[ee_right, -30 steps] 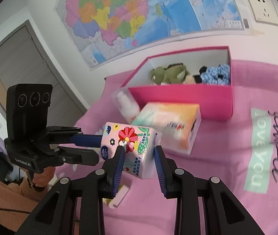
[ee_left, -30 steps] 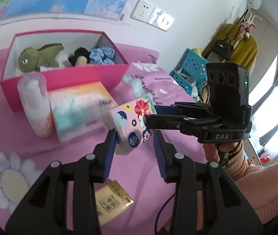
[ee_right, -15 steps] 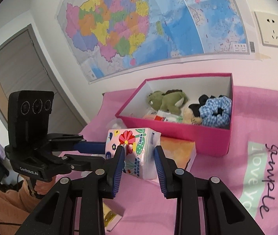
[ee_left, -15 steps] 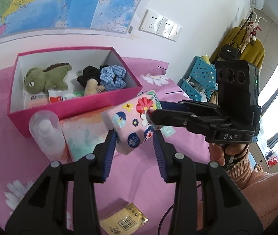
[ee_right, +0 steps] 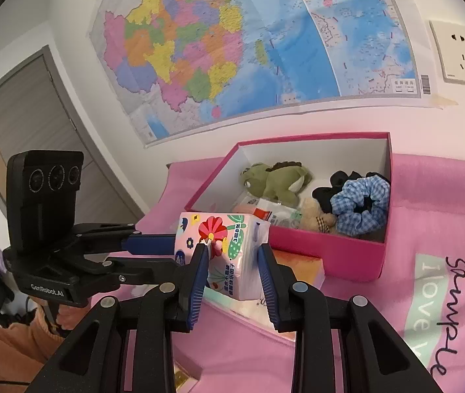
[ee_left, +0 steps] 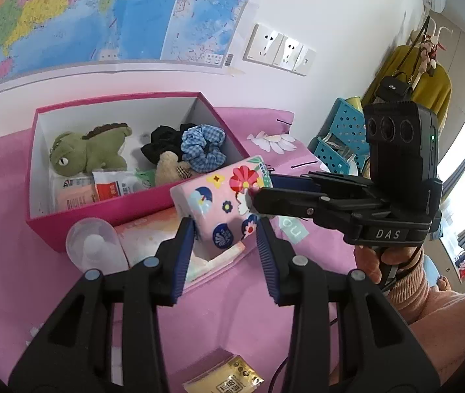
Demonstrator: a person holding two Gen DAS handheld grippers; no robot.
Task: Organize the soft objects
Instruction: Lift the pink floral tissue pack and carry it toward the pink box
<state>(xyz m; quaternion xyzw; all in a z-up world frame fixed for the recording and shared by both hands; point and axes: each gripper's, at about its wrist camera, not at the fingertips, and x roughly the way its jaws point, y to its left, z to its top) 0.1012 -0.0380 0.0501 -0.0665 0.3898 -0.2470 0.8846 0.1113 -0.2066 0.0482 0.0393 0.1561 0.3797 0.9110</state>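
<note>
— What do the tools look like?
— Each gripper, left (ee_left: 225, 234) and right (ee_right: 232, 263), is black plastic with ribbed blue pads (ee_left: 180, 255), silver screws and a three-lens camera block; one reads "DAS".
— And the person?
— A ribbed peach sleeve (ee_left: 411, 286).

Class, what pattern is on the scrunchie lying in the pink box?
The scrunchie is blue-and-white gingham check, clearest in the right wrist view.

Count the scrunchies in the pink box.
2: a blue checked scrunchie at the box's right end, and a black scrunchie behind it, touching. Others may be hidden underneath.
</note>
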